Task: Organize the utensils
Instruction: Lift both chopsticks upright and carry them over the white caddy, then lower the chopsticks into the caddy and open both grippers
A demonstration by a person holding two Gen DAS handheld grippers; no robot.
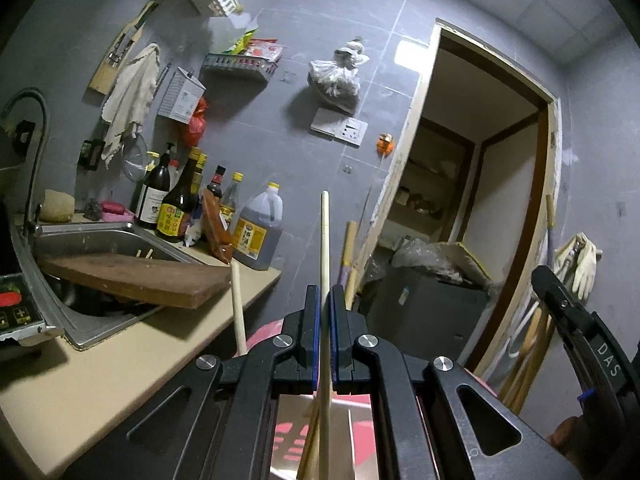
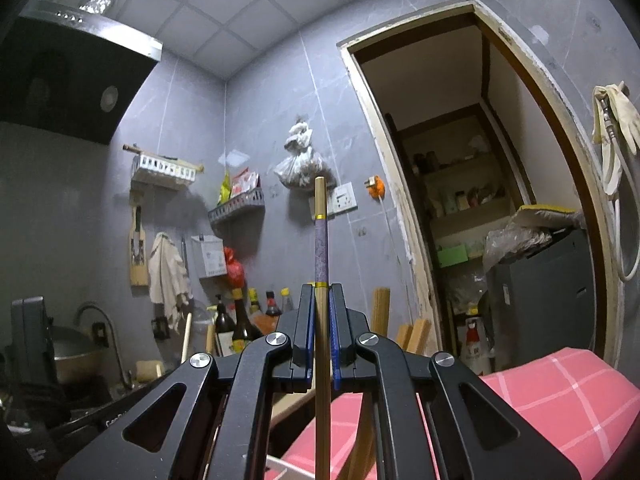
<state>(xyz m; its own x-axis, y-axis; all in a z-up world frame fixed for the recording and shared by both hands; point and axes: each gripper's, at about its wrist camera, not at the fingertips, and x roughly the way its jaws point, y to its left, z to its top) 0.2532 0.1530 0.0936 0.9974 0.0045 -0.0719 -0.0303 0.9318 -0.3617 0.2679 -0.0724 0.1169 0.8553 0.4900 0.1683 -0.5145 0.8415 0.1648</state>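
My left gripper (image 1: 325,294) is shut on a pale cream chopstick (image 1: 325,232) that stands upright between the pads, its end pointing up at the wall. A second pale stick (image 1: 238,308) rises just to its left. My right gripper (image 2: 321,294) is shut on a brown chopstick (image 2: 321,240) with a purple patterned band and gold rings, also upright. The right gripper's body (image 1: 576,320) shows at the right edge of the left wrist view. More wooden sticks (image 2: 382,312) stand behind the right gripper.
A steel sink (image 1: 112,240) with a wooden cutting board (image 1: 136,276) across it lies left. Sauce bottles (image 1: 176,204) and an oil jug (image 1: 260,228) line the counter (image 1: 120,364). A pink checked cloth (image 2: 560,392) is lower right. An open doorway (image 2: 480,200) and black bin (image 1: 428,312) are right.
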